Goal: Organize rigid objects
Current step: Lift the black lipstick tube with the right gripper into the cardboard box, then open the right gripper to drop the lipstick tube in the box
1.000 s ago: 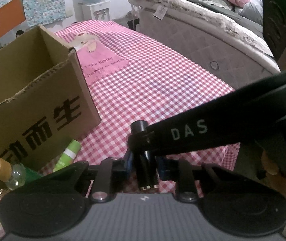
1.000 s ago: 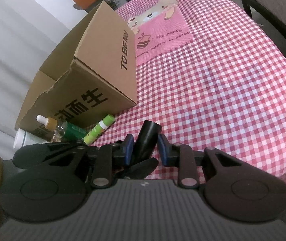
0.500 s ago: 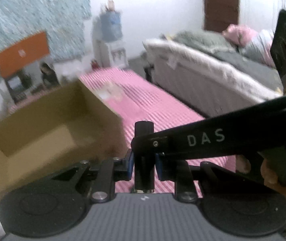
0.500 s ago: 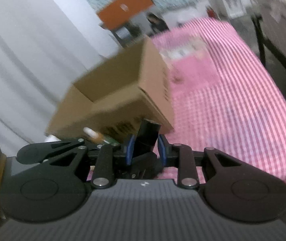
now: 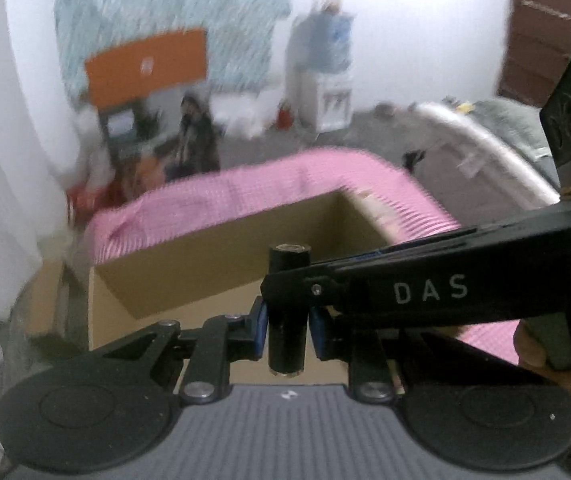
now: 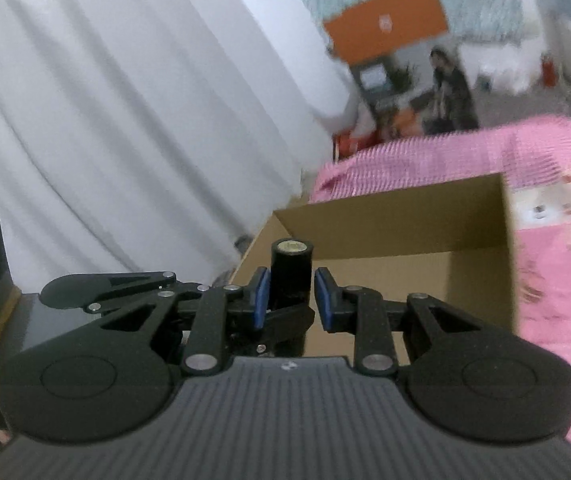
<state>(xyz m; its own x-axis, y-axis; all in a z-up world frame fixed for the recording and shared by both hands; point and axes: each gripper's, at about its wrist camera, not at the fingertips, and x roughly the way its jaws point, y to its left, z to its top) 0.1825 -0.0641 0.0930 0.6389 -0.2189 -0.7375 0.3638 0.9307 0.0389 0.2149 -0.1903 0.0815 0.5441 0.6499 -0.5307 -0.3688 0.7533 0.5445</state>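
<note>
A long black bar marked DAS (image 5: 445,284) with a black cylinder post (image 5: 287,312) at each end spans between my two grippers. My left gripper (image 5: 287,320) is shut on one post, held above the open cardboard box (image 5: 213,264). My right gripper (image 6: 290,300) holds the other post (image 6: 290,276) between its blue pads (image 6: 260,300); a small gap shows on the right pad side. The box (image 6: 405,216) lies just ahead and below in the right wrist view. Both views are motion-blurred.
The box stands on a table with a pink checked cloth (image 5: 269,184), also visible in the right wrist view (image 6: 557,264). A white curtain (image 6: 125,100) hangs at the left. A bed (image 5: 485,148) is at the right, an orange board (image 5: 149,64) behind.
Both grippers have lifted the bar up and swung it left, from low beside the box to above its open top. The bottles by the box are out of view.
</note>
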